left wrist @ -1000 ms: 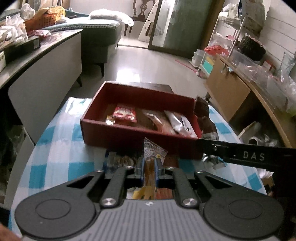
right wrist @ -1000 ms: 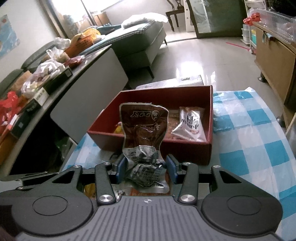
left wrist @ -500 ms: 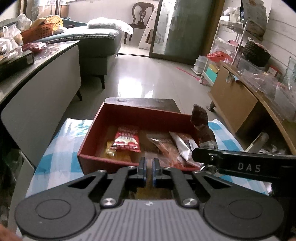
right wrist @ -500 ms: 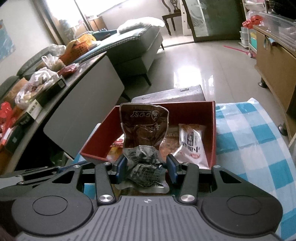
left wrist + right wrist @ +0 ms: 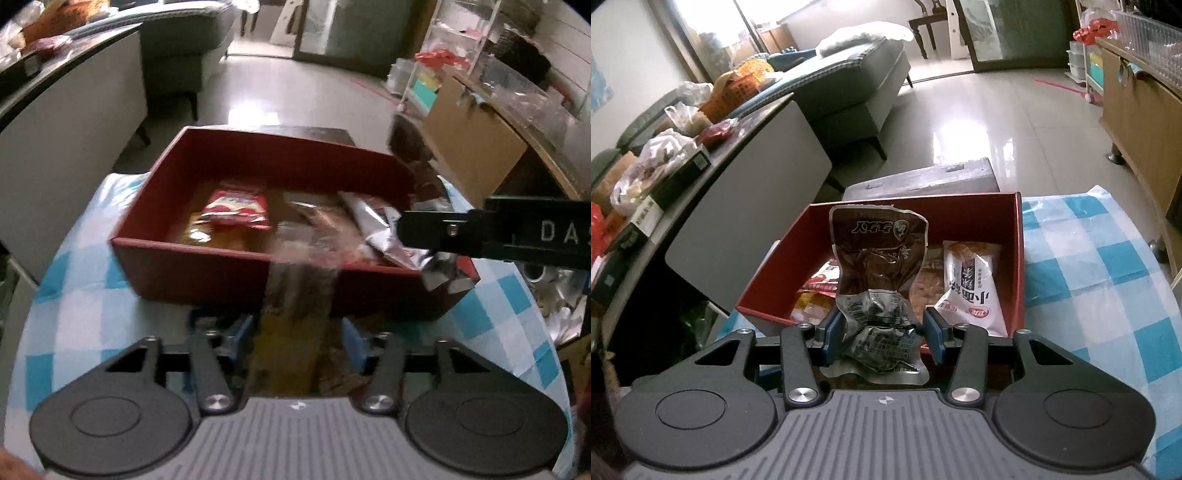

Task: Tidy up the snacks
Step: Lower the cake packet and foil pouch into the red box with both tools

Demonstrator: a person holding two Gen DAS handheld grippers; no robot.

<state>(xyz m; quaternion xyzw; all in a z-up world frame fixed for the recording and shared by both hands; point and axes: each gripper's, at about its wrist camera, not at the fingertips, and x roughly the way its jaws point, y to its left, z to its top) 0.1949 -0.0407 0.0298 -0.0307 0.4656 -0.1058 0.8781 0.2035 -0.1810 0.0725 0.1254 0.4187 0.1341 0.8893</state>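
A red box (image 5: pixel 221 254) stands on the blue-checked tablecloth (image 5: pixel 74 295) with a red packet (image 5: pixel 236 206) and a silver-white packet (image 5: pixel 369 221) inside. My left gripper (image 5: pixel 297 341) hangs before the box's near wall, its jaws opening. A blurred clear packet of yellow-brown snack (image 5: pixel 295 295) lies loose between the pads, which do not press on it. My right gripper (image 5: pixel 882 332) is shut on a crumpled brown packet (image 5: pixel 879 251) held upright at the red box's (image 5: pixel 1019 258) near wall. The right gripper (image 5: pixel 498 236) also reaches in from the right in the left wrist view.
A white packet (image 5: pixel 967 288) leans in the box's right corner. A dark stool (image 5: pixel 923 177) stands behind the box. A grey counter (image 5: pixel 738 184) piled with bags runs along the left, with a sofa (image 5: pixel 857 74) beyond and a wooden cabinet (image 5: pixel 1137 110) at the right.
The left jaws went from shut on the thin packet to apart, and the packet now sits loose between them. The right gripper carried its brown packet closer to the box.
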